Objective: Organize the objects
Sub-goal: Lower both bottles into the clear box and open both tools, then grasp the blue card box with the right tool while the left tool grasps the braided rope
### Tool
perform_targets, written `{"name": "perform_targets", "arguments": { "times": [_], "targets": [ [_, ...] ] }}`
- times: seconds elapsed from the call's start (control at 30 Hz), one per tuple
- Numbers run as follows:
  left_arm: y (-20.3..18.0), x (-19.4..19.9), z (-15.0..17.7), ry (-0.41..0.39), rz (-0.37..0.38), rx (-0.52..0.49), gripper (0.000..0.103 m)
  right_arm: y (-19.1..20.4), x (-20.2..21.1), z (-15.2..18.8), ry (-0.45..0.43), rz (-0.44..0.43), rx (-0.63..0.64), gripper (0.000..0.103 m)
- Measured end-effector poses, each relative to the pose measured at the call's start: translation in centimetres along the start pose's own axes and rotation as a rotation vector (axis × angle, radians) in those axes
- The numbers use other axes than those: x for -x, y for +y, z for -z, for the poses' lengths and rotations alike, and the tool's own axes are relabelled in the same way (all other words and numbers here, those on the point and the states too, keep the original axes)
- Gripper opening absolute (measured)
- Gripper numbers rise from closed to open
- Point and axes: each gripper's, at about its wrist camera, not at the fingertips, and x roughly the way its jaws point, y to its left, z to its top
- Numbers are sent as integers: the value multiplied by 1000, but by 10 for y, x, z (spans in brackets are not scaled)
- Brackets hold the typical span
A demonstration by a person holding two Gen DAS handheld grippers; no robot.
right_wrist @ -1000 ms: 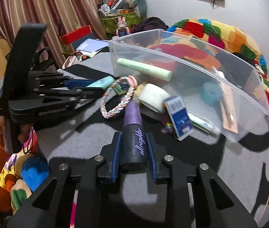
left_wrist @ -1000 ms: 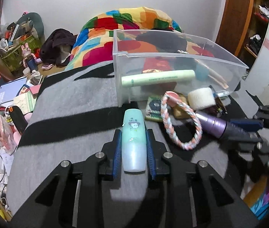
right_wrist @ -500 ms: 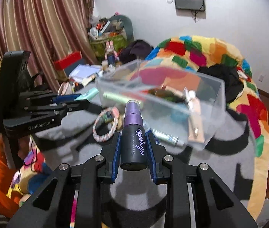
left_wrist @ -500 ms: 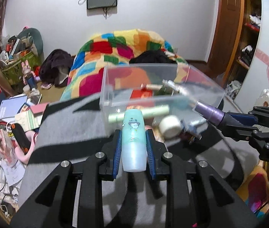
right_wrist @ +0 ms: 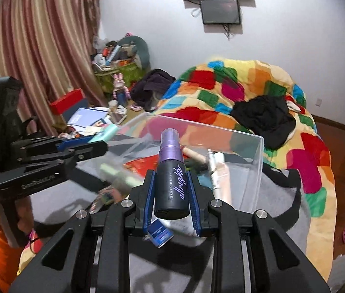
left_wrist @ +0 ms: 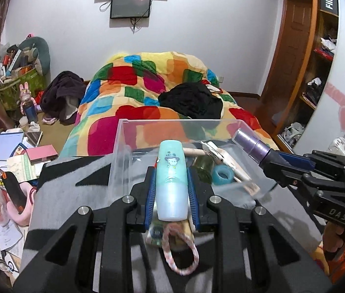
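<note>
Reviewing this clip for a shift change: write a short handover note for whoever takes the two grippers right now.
Left gripper: shut on the mint-green tube, held above the clear bin.
Right gripper: shut on the black and purple spray bottle, also above the bin.
Done: the bin holds several items, among them a blue tape ring.
Left: drop both held items into the bin, then collect the braided rope ring and the small blue pack on the grey blanket.
</note>
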Motion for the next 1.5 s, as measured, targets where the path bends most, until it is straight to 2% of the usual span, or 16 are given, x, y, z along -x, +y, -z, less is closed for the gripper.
{"name": "perform_targets", "arguments": {
  "times": [0.47, 0.7, 0.87, 1.0, 1.03, 1.17, 1.23, 1.37, 1.5],
  "targets": [
    [12, -59, -12, 134, 2, 41, 25, -31, -65, -6, 127, 95, -37, 23],
    [8, -73, -7, 182, 27, 42, 24, -35, -68, -4, 148, 116, -36, 24],
    [5, -67, -6, 170, 35, 39, 25, -32, -64, -4, 149, 123, -31, 24],
    [3, -60, -6, 162, 31, 28, 26, -31, -59, -4, 147, 108, -31, 36],
    [2, -58, -6, 157, 30, 28, 29, -31, -56, -3, 144, 107, -28, 39],
    [3, -42, -7, 115, 12, 22, 44, -27, -45, -1, 121, 104, -9, 42],
    [2, -32, -6, 93, 0, 12, 48, -26, -38, -1, 110, 103, 0, 43],
    [-3, -10, 0, 42, -34, -25, 65, -21, -21, 4, 85, 89, 15, 48],
    [-5, 2, 17, 44, -55, -63, 67, -12, -8, 15, 77, 71, 45, 50]
  ]
}}
